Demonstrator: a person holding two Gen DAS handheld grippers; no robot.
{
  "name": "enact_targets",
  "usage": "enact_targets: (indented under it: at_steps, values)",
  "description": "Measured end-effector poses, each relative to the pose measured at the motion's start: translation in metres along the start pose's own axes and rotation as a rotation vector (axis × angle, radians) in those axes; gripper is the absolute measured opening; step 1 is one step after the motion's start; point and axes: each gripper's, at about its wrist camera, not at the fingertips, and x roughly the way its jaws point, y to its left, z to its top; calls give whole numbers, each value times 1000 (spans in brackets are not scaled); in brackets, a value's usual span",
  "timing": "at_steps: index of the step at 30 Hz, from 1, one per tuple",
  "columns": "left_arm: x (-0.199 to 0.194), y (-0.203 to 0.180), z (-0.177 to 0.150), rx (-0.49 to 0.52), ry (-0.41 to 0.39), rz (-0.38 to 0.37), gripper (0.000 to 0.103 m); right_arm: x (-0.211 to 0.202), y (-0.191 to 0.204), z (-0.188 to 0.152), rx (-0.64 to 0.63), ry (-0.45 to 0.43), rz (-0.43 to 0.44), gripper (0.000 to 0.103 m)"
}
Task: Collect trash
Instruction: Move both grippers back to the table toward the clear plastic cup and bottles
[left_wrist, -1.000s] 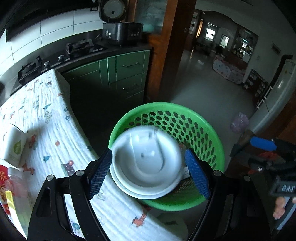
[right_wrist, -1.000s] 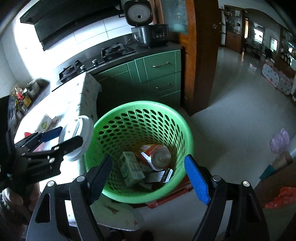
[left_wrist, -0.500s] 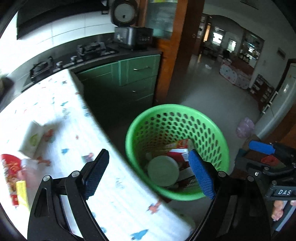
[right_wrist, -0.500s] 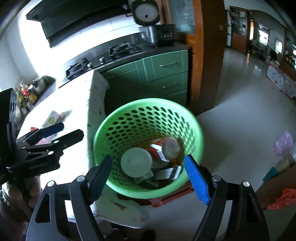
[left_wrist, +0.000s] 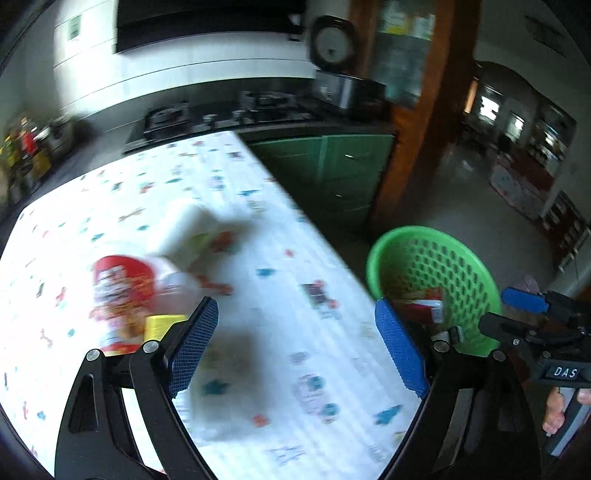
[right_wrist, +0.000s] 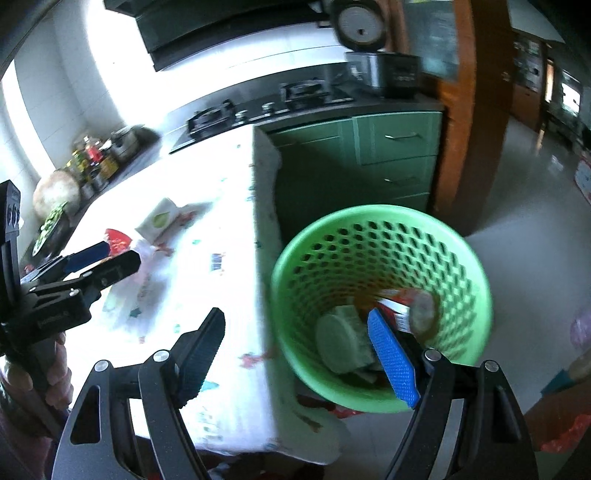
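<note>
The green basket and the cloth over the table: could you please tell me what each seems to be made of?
The green basket looks like moulded plastic, slightly glossy: one even colour, with regular rows of holes through its wall. The cloth looks like thin printed cotton or a similar fabric, matt, since it hangs limp over the table's edge; blur leaves the weave unclear.

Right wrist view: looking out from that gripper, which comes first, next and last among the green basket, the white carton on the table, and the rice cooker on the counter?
From the right gripper:
1. Green basket, just ahead on the floor, to the right.
2. White carton, further off on the tablecloth, to the left.
3. Rice cooker, farthest, on the back counter.
</note>
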Motion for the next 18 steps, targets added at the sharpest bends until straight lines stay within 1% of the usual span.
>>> enact_targets:
  at_steps: [4,8,10,14,18]
  values:
    - [-11,41,-4,-68,-7,67,85,11,24,6,-39,11,35,77]
    - [-18,83,-12,-142,4,130,85,21,48,11,-73,22,69,77]
    - [-20,101,-19,-181,17,150,85,24,60,12,-94,28,83,77]
    - [-19,131,-37,-259,57,153,85,33,82,16,-125,38,112,77]
    - [-15,149,-55,-313,95,127,85,40,101,19,-151,49,133,77]
